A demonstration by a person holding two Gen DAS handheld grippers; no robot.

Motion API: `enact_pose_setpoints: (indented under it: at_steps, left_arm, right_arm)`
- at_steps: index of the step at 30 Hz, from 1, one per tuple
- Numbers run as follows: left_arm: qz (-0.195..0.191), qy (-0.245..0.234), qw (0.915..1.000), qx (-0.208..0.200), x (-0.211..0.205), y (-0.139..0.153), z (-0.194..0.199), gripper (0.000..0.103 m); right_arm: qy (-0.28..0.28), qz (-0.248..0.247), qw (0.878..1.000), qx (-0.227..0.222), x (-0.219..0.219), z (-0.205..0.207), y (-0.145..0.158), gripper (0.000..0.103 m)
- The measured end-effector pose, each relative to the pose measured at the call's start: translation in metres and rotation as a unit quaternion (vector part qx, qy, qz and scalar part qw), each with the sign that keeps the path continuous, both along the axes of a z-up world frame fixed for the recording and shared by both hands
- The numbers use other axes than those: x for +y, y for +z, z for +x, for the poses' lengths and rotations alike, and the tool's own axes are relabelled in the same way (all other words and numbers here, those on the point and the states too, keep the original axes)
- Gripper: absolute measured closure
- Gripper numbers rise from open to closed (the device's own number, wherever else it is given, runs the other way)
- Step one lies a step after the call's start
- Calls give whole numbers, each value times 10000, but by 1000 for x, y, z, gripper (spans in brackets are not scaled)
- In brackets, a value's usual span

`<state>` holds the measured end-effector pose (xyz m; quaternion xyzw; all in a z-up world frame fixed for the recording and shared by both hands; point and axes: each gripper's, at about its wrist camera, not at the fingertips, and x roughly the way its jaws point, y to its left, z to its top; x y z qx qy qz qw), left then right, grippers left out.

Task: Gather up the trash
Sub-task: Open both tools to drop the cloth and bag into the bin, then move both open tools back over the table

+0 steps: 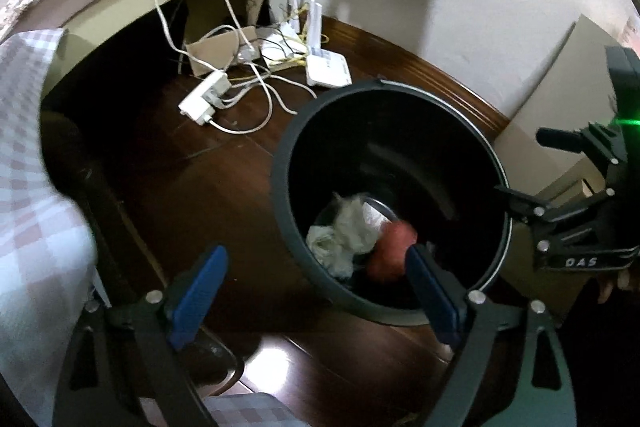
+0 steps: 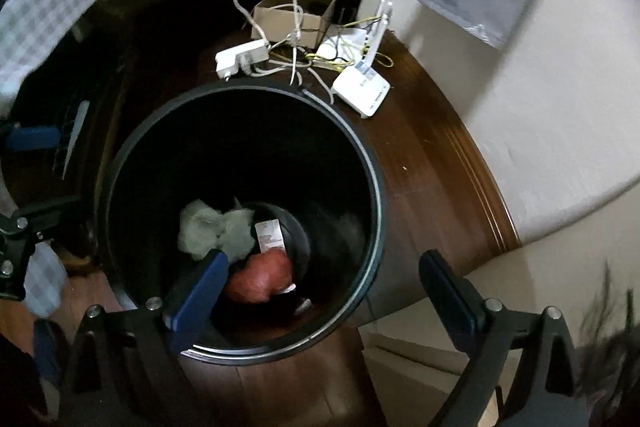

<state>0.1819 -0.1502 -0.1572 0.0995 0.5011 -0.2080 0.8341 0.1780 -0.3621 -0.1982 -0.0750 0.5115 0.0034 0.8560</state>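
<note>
Since both the left gripper [image 1: 316, 287] and right gripper [image 2: 324, 287] hang spread and empty over the black bin [image 2: 370, 163], whose floor holds crumpled tissue [image 2: 212, 227] and red trash [image 2: 260, 277], clipping the rim could tip it. Cables [image 1: 256, 79], power strip [image 1: 204, 99] and router [image 1: 328, 69] crowd the far floor; the wall [image 2: 540, 107] closes the right, leaving the near floorboards open.

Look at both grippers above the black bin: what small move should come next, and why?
Probably lift both away from the bin to seek more trash. The left gripper and right gripper are open and empty, and crumpled paper and a red wad already lie inside.
</note>
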Motion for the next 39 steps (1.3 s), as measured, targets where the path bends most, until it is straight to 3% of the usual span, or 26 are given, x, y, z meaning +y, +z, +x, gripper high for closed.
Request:
enact_pose_setpoints:
  at_steps: [10, 16, 31, 39]
  left_arm:
    - [-237, 240, 9982, -495, 7, 55, -19, 8]
    - [-391, 418, 9951, -810, 14, 90, -27, 8]
    - [-480, 912, 9851, -1379, 70, 153, -44, 7]
    - [-414, 1548, 9726, -1684, 131, 168, -61, 7]
  right_arm:
    - [-584, 368, 9958, -600, -6, -19, 64, 5]
    - [-633, 436, 9928, -916, -1, -27, 99, 5]
    - [-118, 594, 9866, -1516, 59, -32, 159, 5]
    - [507, 700, 9817, -1695, 123, -33, 183, 5]
